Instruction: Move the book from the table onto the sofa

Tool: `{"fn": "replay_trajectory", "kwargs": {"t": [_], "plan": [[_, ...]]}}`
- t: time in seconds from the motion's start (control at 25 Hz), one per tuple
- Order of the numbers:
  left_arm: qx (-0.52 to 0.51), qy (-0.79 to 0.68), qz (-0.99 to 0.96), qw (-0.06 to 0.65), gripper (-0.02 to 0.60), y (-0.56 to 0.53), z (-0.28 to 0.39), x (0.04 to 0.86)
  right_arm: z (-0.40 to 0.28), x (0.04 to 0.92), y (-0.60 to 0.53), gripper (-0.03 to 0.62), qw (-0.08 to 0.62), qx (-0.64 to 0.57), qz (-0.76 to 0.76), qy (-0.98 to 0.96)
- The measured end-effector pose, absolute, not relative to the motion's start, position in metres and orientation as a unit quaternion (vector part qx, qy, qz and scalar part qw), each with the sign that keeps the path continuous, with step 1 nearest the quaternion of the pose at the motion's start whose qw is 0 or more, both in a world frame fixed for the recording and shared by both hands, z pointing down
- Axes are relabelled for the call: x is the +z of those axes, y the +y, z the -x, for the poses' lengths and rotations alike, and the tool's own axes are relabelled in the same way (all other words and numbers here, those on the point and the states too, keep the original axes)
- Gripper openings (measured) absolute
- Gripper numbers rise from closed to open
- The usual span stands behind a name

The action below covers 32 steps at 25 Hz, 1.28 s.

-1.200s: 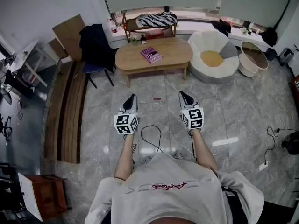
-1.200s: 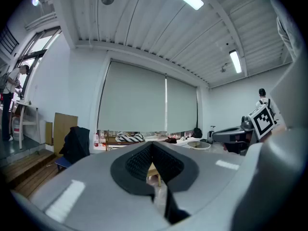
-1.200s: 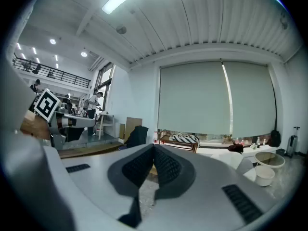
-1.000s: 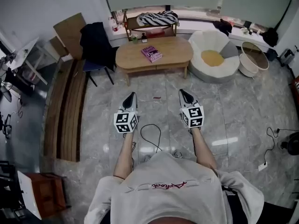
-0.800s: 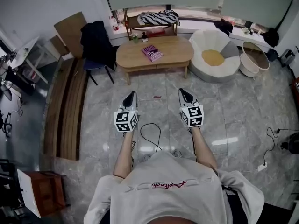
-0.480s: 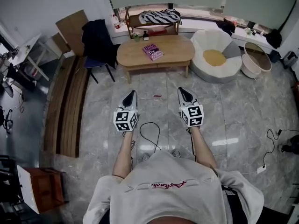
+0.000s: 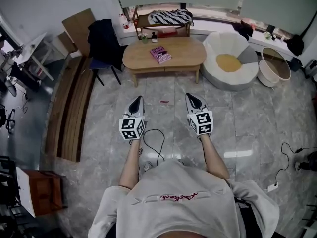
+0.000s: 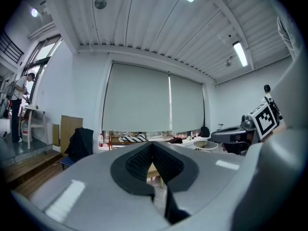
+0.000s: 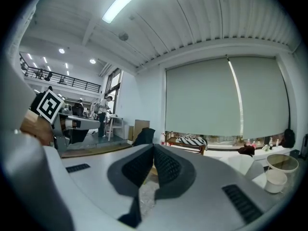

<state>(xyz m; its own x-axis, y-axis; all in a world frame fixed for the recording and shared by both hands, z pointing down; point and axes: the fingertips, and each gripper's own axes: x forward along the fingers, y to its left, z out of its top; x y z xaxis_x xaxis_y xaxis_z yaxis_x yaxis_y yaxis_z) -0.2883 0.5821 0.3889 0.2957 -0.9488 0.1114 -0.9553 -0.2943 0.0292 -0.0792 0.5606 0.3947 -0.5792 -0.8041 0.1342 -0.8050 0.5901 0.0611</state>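
Observation:
A pink book (image 7: pixel 160 54) lies on the oval wooden table (image 7: pixel 184 56) at the far side of the room. Right of the table stands the round white sofa (image 7: pixel 216 42) with a yellow cushion in its middle. My left gripper (image 7: pixel 136 100) and right gripper (image 7: pixel 191 97) hover side by side over the marble floor, well short of the table, both pointing toward it. In the left gripper view the left gripper (image 8: pixel 152 146) is shut with nothing held. The right gripper (image 9: pixel 153 148) is likewise shut and empty in the right gripper view.
A chair draped with a black jacket (image 7: pixel 102 42) stands left of the table. Long wooden planks (image 7: pixel 69 108) lie along the left. A shelf with striped cloth (image 7: pixel 168 18) sits behind the table, a round basket (image 7: pixel 275 66) at far right. A black cable (image 7: pixel 154 142) loops on the floor.
Both grippers have drifted a little toward the table, still side by side and shut. The whole view has shifted slightly with them.

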Motion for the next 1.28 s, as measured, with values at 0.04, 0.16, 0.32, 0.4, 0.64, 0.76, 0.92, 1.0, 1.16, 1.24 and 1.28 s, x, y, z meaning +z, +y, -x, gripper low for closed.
{"fn": "replay_trajectory", "kwargs": {"t": [0.04, 0.16, 0.32, 0.4, 0.64, 0.76, 0.92, 1.0, 1.16, 1.24, 1.28], "plan": [[0.036, -0.594, -0.802, 0.045, 0.009, 0.581, 0.283, 0.389, 0.075, 0.395, 0.560, 0.009, 0.075, 0.003, -0.449, -0.890], [0.038, -0.597, -0.800, 0.044, 0.009, 0.580, 0.269, 0.389, 0.063, 0.399, 0.557, 0.009, 0.077, 0.005, -0.443, -0.893], [0.042, -0.601, -0.797, 0.045, 0.009, 0.579, 0.258, 0.392, 0.049, 0.403, 0.554, 0.009, 0.075, 0.012, -0.440, -0.895], [0.047, -0.602, -0.796, 0.046, 0.009, 0.579, 0.256, 0.395, 0.045, 0.407, 0.554, 0.009, 0.075, 0.016, -0.439, -0.895], [0.054, -0.603, -0.794, 0.047, 0.009, 0.577, 0.251, 0.399, 0.038, 0.414, 0.551, 0.009, 0.075, 0.025, -0.439, -0.895], [0.056, -0.603, -0.794, 0.048, 0.009, 0.578, 0.251, 0.405, 0.041, 0.417, 0.550, 0.009, 0.072, 0.026, -0.436, -0.897], [0.055, -0.602, -0.796, 0.046, 0.009, 0.568, 0.254, 0.405, 0.047, 0.416, 0.541, 0.009, 0.071, 0.021, -0.436, -0.897], [0.053, -0.600, -0.797, 0.043, 0.009, 0.559, 0.256, 0.404, 0.050, 0.416, 0.534, 0.009, 0.071, 0.019, -0.436, -0.897], [0.049, -0.597, -0.800, 0.044, 0.009, 0.536, 0.261, 0.406, 0.055, 0.418, 0.514, 0.009, 0.076, 0.017, -0.441, -0.894], [0.049, -0.594, -0.802, 0.047, 0.009, 0.523, 0.264, 0.410, 0.057, 0.420, 0.502, 0.009, 0.080, 0.016, -0.444, -0.892], [0.048, -0.592, -0.803, 0.048, 0.009, 0.516, 0.265, 0.411, 0.058, 0.422, 0.495, 0.009, 0.082, 0.015, -0.446, -0.891]]}}
